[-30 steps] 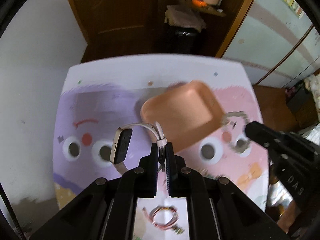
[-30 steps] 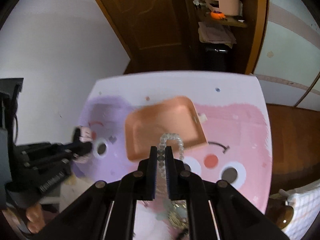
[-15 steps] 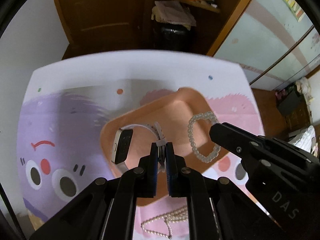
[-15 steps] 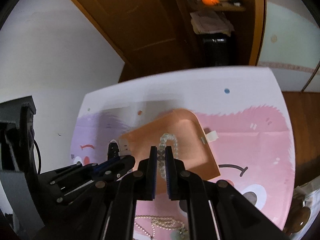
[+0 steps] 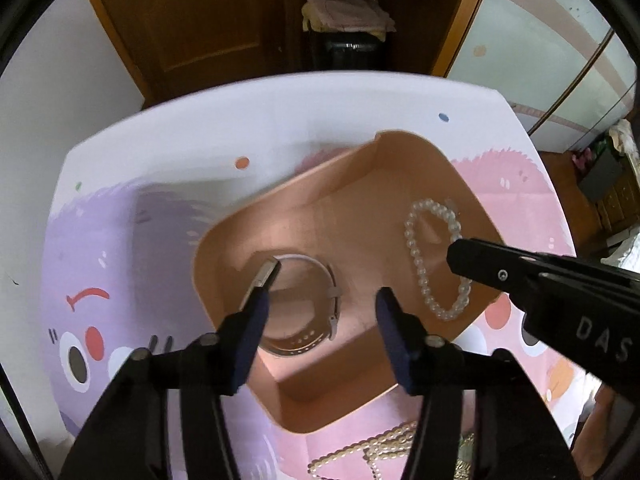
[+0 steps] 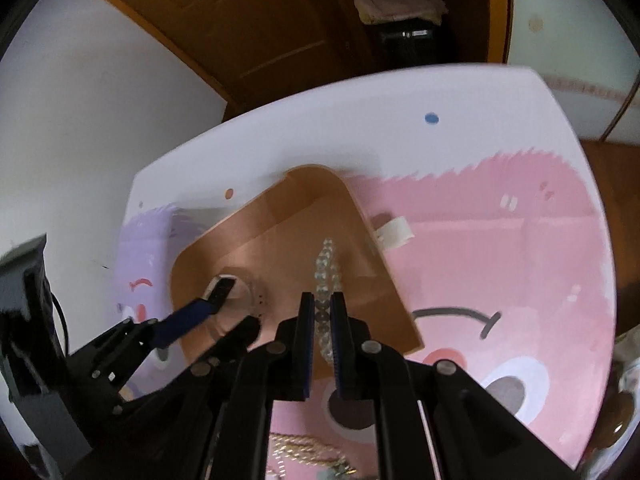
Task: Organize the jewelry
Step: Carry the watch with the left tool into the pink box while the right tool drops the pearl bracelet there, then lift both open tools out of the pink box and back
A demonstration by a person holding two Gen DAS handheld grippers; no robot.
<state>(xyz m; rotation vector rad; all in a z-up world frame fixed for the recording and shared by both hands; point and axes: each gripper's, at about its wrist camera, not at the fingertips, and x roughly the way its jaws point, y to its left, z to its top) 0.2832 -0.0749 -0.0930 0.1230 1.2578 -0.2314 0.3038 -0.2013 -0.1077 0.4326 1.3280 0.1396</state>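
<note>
A peach tray (image 5: pixel 320 416) (image 6: pixel 256 236) stands on the cartoon mat. A white-strapped watch (image 5: pixel 316 312) (image 6: pixel 224 286) lies on the tray floor. My left gripper (image 5: pixel 322 304) (image 6: pixel 236 310) straddles it, jaws opening, pads off the strap; the left finger (image 5: pixel 256 312) stands close by the watch face. My right gripper (image 6: pixel 322 300) (image 5: pixel 456 254) is shut on a clear bead bracelet (image 6: pixel 326 264) (image 5: pixel 420 264), which hangs low over the tray's right half. I cannot tell whether the beads touch the floor.
A pearl necklace (image 5: pixel 360 456) (image 6: pixel 304 452) lies on the pink and purple mat (image 6: pixel 480 240) at the near edge, with gold pieces beside it. A white scrap (image 6: pixel 394 234) sits just right of the tray. A wooden door (image 5: pixel 192 20) stands behind the table.
Both grippers have come down into the tray. The left jaws have spread apart and let go of the watch, which now lies on the tray floor. The right still grips the bracelet.
</note>
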